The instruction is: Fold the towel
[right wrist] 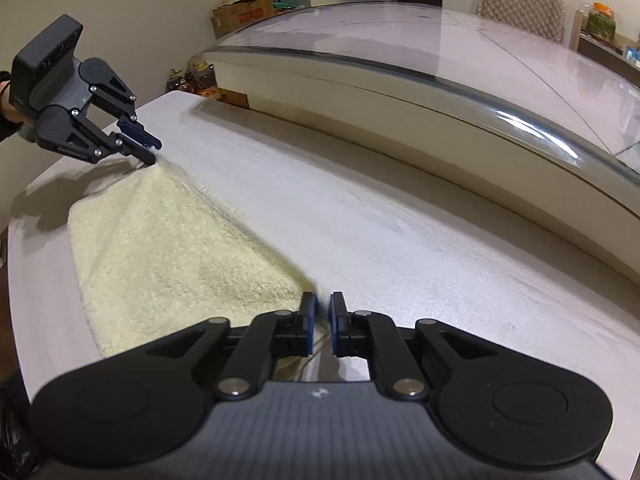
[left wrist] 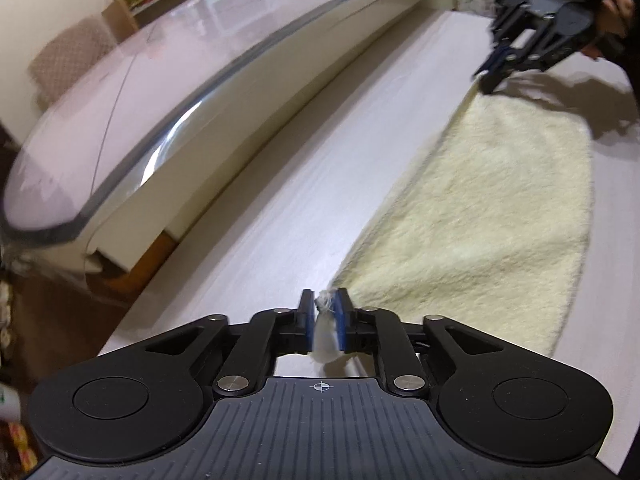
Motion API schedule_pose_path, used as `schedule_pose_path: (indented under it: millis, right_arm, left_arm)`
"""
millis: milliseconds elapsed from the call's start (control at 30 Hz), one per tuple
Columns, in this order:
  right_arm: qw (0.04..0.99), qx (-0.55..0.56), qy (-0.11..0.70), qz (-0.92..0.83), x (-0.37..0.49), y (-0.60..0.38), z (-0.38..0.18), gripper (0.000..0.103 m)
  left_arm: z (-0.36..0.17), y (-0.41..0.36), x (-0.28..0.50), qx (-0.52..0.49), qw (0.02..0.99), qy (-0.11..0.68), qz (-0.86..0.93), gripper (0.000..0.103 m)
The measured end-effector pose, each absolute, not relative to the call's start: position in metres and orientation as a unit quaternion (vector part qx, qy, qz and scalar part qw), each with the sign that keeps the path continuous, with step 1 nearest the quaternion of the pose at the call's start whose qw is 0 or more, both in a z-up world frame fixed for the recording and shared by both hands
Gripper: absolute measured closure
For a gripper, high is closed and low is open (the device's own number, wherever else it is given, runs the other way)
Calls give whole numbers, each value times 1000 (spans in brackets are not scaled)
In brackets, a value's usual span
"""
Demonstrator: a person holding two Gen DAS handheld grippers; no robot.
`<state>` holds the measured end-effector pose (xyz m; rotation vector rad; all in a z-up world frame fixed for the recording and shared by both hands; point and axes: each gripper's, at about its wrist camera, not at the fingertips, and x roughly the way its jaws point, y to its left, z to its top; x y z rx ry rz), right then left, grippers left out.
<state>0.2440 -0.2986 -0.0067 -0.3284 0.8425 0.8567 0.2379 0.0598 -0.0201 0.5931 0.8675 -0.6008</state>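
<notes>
A cream fluffy towel (left wrist: 488,204) lies on a pale grey wood-grain table (left wrist: 304,184); it also shows in the right wrist view (right wrist: 168,240). My left gripper (left wrist: 323,304) is shut on one towel corner, with white fabric pinched between its blue pads. It shows in the right wrist view (right wrist: 150,152) at the towel's far corner. My right gripper (right wrist: 323,304) is nearly closed on the near towel corner, the hem passing between its jaws. In the left wrist view it (left wrist: 492,80) sits at the towel's far corner, tips down on the edge.
A large glass-topped table (right wrist: 460,52) stands just beyond the work table (right wrist: 400,240). A quilted chair (right wrist: 520,4) and shelves with jars are behind it. Cardboard boxes (right wrist: 240,12) and bottles sit on the floor at the far left.
</notes>
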Motion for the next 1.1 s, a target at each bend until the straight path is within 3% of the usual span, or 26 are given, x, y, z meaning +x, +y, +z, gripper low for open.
schedule_pose_path:
  millis: [67, 200, 300, 733, 933, 1100]
  right_arm:
    - [821, -147, 391, 389, 245, -304, -6, 84]
    - [837, -130, 375, 377, 240, -315, 0, 82]
    - [840, -121, 364, 383, 229, -317, 7, 74]
    - [842, -94, 324, 420, 174, -295, 34, 74]
    - [820, -166, 285, 468, 123, -234, 41, 73]
    - [789, -259, 234, 506, 75, -154, 28, 74]
  left_arm:
    - [-20, 64, 238, 271, 829, 407, -272, 66]
    - [-16, 71, 233, 262, 841, 400, -253, 63]
    - [-18, 74, 235, 255, 845, 403, -241, 56]
    - [-2, 93, 229, 210, 859, 407, -229, 46]
    - [9, 111, 221, 185, 870, 404, -213, 46]
    - [16, 118, 205, 197, 877, 389, -199, 40]
